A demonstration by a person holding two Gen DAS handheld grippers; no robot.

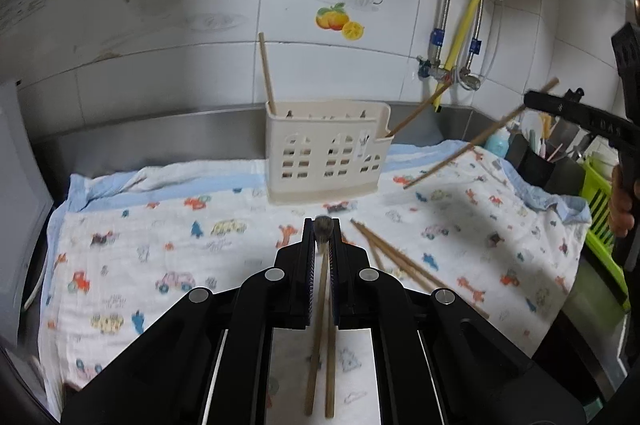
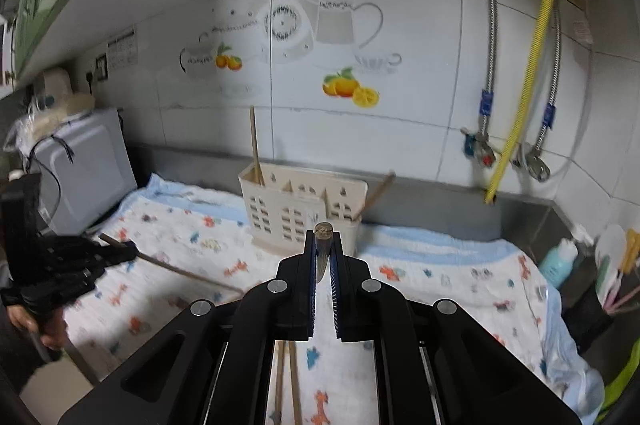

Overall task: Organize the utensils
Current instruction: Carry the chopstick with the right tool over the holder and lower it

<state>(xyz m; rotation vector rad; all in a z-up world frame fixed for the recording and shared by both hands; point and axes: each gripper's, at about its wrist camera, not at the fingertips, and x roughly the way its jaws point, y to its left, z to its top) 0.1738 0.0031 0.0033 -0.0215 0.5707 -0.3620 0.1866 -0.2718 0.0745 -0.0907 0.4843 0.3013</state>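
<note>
a printed cloth [image 1: 168,225] is covering the counter, and a cream utensil caddy [image 1: 326,153] is standing on it near the tiled wall, already holding two chopsticks. a few loose chopsticks [image 1: 400,261] are lying on the cloth nearer the camera. the left gripper [image 1: 322,231] is clamping shut on one chopstick [image 1: 320,305], and the right gripper [image 2: 323,239] is pinching another chopstick [image 1: 476,141], both above the cloth. to do this well, each person's hand should probably be tipping its stick upright over an open compartment before loosening.
</note>
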